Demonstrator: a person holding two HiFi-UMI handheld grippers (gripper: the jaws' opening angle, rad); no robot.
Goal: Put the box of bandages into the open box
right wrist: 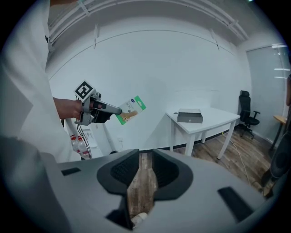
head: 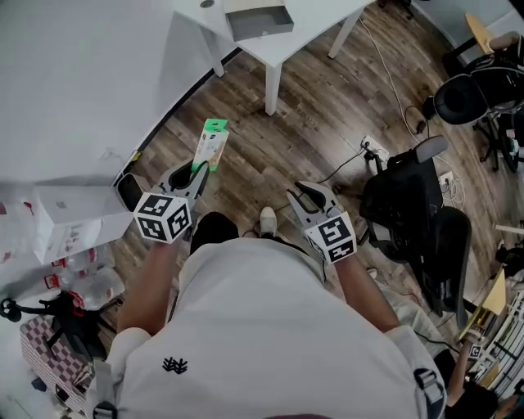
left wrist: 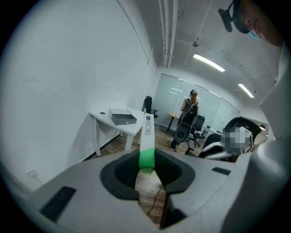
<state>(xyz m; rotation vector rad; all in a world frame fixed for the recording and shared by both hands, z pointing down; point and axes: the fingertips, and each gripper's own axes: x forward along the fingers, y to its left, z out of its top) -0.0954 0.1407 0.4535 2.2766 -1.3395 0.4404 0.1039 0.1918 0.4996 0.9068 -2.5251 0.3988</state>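
Currently, the left gripper (head: 195,173) has its jaws clenched on the green end of the box of bandages (head: 211,143). The left gripper view shows the box of bandages (left wrist: 146,134) standing on edge between the two pads, with its white end pointing away from the person. It is held in the air above the wooden floor (head: 327,106), near the wall on the left. The open box (head: 259,20) is a grey tray on the white counter (head: 315,23) at the far side, well apart from the box of bandages. The right gripper (head: 296,195) is held level beside the left one. Its jaws (right wrist: 142,175) are released with a narrow gap, and only the floor shows between them. A black office chair (head: 409,217) stands on the right.
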